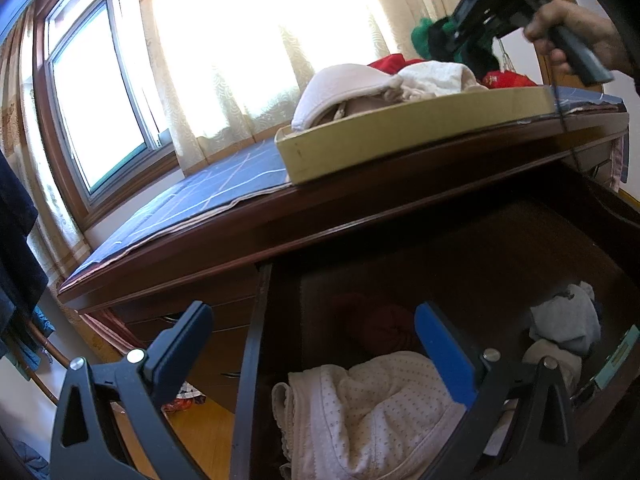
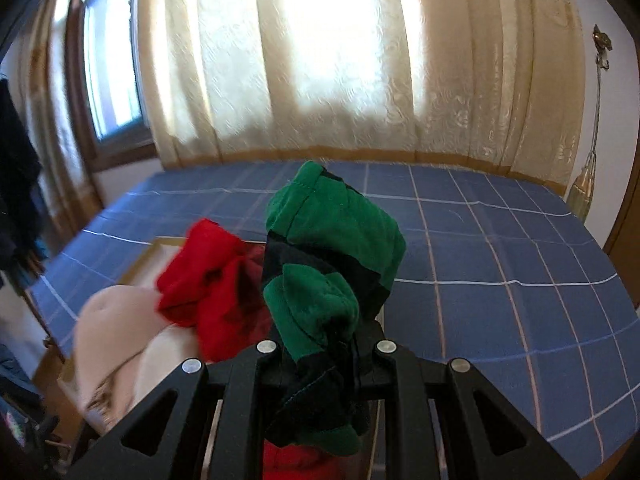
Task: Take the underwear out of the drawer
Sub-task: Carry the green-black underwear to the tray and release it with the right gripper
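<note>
My right gripper [image 2: 326, 354] is shut on a green and black pair of underwear [image 2: 332, 248], held in the air above the yellow tray [image 1: 420, 128] on the dresser top. In the left wrist view that gripper [image 1: 448, 46] and a hand [image 1: 572, 36] show at the top right with the green cloth [image 1: 424, 36] hanging from it. Red underwear [image 2: 204, 276] and pale beige pieces [image 2: 116, 340] lie in the tray. My left gripper [image 1: 316, 340] stands open over the open drawer [image 1: 460, 264], above a dotted pale pink piece [image 1: 372, 412].
The drawer also holds a dark red bundle [image 1: 380, 324] and a grey-white bundle [image 1: 568, 316]. A blue checked cloth [image 2: 500, 256] covers the dresser top. Cream curtains [image 2: 340, 60] and a window [image 1: 96, 92] stand behind it. Dark clothes [image 1: 16, 240] hang at the left.
</note>
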Available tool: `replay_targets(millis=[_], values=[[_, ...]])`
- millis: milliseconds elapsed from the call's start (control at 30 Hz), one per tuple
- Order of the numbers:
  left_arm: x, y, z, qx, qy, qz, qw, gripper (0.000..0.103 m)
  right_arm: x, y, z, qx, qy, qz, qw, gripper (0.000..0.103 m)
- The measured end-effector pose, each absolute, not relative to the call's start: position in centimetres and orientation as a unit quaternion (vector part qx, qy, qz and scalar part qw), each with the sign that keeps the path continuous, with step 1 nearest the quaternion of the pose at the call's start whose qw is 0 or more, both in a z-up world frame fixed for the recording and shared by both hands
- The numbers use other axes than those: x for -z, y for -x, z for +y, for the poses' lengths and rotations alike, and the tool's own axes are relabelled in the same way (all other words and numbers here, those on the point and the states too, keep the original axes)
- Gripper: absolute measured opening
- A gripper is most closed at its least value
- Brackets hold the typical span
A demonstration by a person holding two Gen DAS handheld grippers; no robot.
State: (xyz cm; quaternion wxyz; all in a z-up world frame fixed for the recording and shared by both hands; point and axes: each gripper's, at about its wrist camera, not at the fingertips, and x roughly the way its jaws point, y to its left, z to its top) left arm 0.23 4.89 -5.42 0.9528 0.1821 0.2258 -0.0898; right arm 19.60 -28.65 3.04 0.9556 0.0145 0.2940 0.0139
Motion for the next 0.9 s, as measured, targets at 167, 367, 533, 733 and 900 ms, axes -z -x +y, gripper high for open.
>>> replay_targets(millis=[167,367,533,733,900], values=[[5.4,-0.2,4.8,0.092,-0.183,0.227,0.952,0.103,-1.5,-23.0,-28.3,-0.001,-0.011,0.332,0.943,0.018],[5.4,-0.2,4.9,0.093,-0.182,0.227,0.952,0.103,-0.5,-25.7,-27.6,0.002,-0.002,0.371,0.929,0.018],[5.4,-0.2,4.8,0.091,-0.182,0.226,0.952,0.103,0.1,-27.0,-27.5,-0.002,-0.001,0.406,0.914,0.021],[5.5,-0.2,4.8,0.089,-0.184,0.226,0.953,0.103,0.5,-27.4,-28.8,-0.008,-0.042,0.428,0.903,0.047],[5.6,-0.2,4.6,0.087,-0.184,0.225,0.953,0.103,0.6,-27.2,-29.7,-0.018,-0.08,0.431,0.899,0.058]])
